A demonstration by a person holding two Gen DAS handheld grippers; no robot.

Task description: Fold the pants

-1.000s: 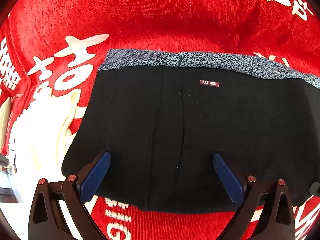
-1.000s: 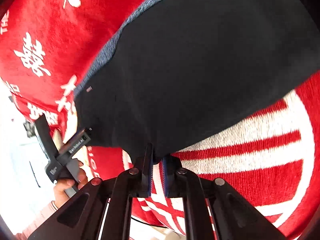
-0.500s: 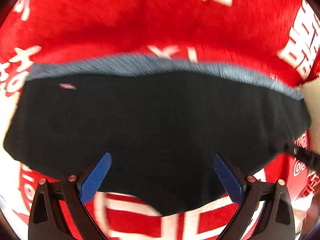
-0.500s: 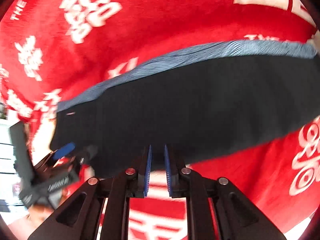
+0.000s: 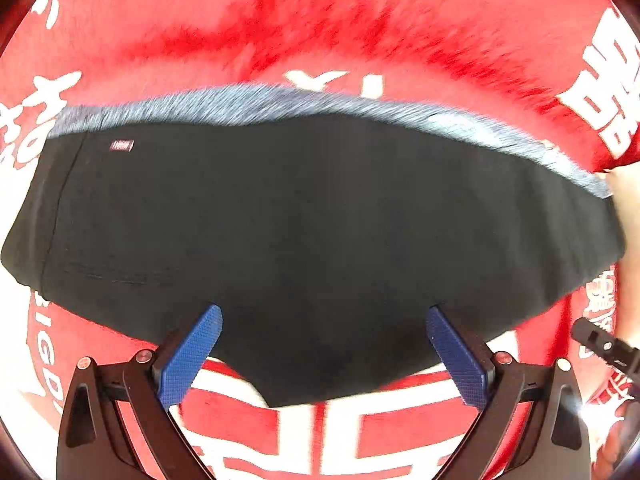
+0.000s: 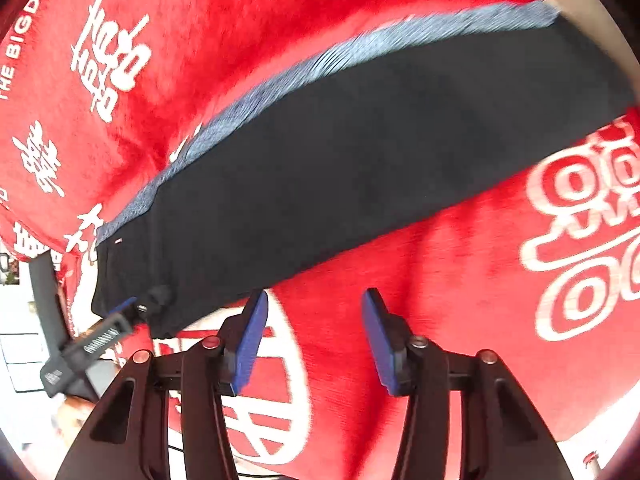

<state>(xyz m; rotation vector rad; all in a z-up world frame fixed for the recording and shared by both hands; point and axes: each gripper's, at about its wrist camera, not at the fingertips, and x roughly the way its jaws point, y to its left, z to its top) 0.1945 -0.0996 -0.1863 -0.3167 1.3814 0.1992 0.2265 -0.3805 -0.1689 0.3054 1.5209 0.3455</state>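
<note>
The black pants [image 5: 312,232] lie folded flat on a red cloth, with a grey-blue waistband [image 5: 280,100] along the far edge and a small red label [image 5: 121,145] at the left. My left gripper [image 5: 320,344] is open, its blue pads straddling the pants' near edge. In the right wrist view the pants [image 6: 360,152] stretch diagonally. My right gripper [image 6: 314,332] is open and empty over the red cloth, just off the pants' near edge. The left gripper [image 6: 132,308] shows at the pants' left end.
A red plush cloth [image 5: 320,20] with white characters covers the surface; it also shows in the right wrist view [image 6: 480,280]. The right gripper's tip [image 5: 600,344] shows at the right edge. A pale floor [image 6: 20,344] lies beyond the cloth's left edge.
My right gripper has let go of the pants' edge and opened, backing off over the cloth. The left gripper has swung rightward along the pants and stayed open.
</note>
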